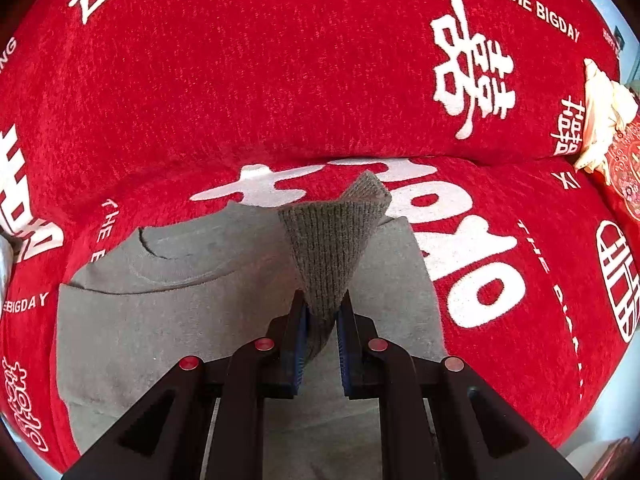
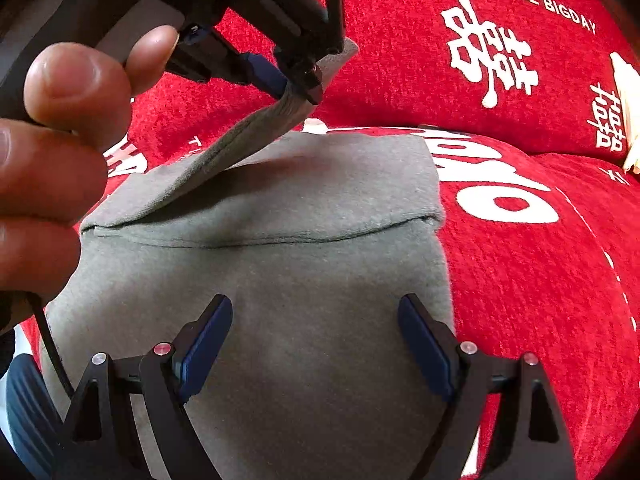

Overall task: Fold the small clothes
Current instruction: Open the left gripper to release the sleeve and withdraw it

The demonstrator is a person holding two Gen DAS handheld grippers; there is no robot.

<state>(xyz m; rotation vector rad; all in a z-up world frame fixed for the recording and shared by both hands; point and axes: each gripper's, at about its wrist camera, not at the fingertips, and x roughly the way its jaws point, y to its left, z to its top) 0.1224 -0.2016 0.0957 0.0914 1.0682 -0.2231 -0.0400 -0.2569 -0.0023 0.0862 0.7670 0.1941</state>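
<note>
Your left gripper (image 1: 322,316) has its jaws clamped on the ribbed cuff (image 1: 334,240) of the grey garment (image 2: 280,300). The cuff stands up between the blue pads (image 1: 301,344) and fans out above them. In the right wrist view, the sleeve (image 2: 224,152) rises from the garment's left edge to that gripper, lifted clear of the body panel and casting a shadow on it. Your hand (image 2: 52,128) grips the left handle at the left of that view.

Your right gripper (image 2: 316,340) hovers over the lower part of the garment with its jaws spread wide and nothing between them.

The garment lies flat on the red cover (image 2: 540,280) printed with white characters, one fold line running across its middle. A cream cloth (image 1: 604,116) sits at the far right.
</note>
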